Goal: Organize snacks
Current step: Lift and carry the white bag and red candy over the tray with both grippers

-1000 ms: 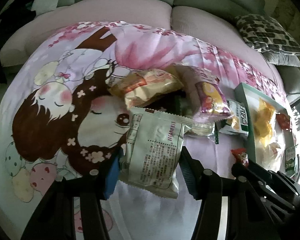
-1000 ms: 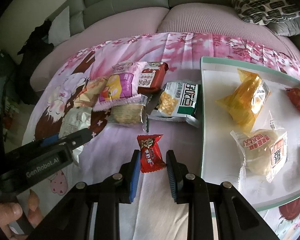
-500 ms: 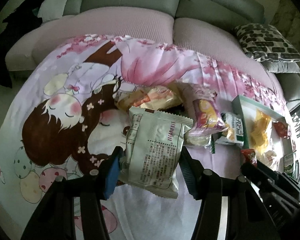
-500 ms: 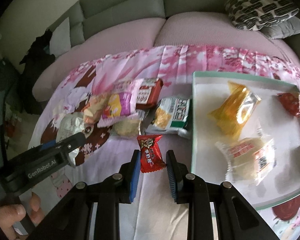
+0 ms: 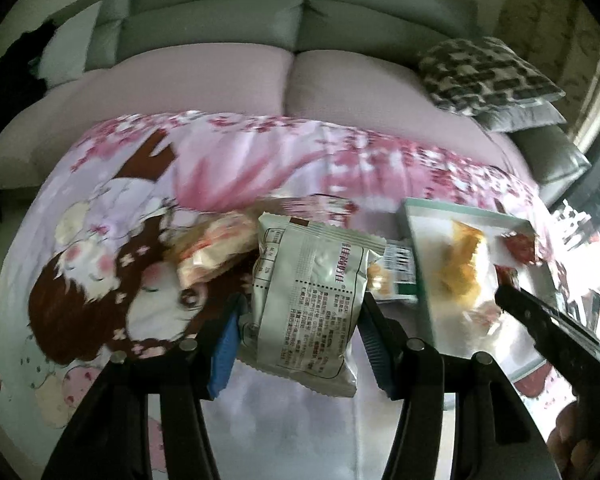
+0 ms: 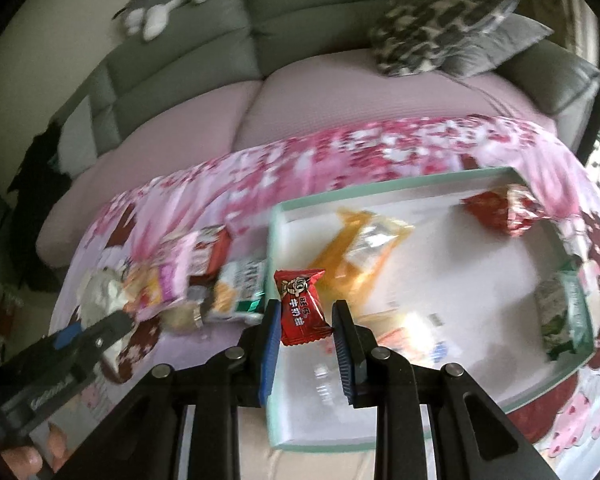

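Both grippers are gripping crinkly snack packets.
The left gripper (image 5: pixel 300 344) is clamping a pale foil pouch (image 5: pixel 308 304); the right gripper (image 6: pixel 306 328) is pinching a glossy red candy wrapper (image 6: pixel 302 308) near the tray (image 6: pixel 276 420).

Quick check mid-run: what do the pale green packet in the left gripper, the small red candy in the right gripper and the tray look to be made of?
Pale green packet: thin plastic film, semi-glossy; it crinkles and has crimped, serrated end seals.
Red candy: glossy printed plastic wrapper, with flared ends.
Tray: stiff and flat-walled, matte white inside with a mint-green rim; probably cardboard, perhaps plastic.
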A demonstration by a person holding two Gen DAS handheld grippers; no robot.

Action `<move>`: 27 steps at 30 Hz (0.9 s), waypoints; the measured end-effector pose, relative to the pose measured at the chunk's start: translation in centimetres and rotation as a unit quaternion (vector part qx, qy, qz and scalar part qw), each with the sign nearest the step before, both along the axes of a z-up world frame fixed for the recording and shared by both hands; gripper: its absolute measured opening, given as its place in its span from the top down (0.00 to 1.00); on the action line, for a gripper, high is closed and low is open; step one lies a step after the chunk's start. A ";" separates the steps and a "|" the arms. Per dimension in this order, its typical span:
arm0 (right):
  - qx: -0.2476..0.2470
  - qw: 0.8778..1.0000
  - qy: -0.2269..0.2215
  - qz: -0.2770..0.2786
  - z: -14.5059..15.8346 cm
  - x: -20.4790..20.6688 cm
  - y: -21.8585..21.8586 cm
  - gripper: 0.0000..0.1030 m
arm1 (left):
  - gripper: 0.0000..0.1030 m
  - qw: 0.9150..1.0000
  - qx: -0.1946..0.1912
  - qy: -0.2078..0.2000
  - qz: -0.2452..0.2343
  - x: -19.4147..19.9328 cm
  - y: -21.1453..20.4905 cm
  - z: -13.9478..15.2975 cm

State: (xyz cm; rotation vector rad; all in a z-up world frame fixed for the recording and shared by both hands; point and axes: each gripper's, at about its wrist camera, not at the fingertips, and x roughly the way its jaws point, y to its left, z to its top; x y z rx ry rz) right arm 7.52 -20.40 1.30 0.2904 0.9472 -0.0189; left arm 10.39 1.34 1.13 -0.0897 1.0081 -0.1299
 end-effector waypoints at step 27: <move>0.028 0.983 0.015 -0.180 -2.9 -0.9 -14.4 0.73 | 0.43 0.970 0.029 0.006 -0.240 4.0 -20.2 -1.2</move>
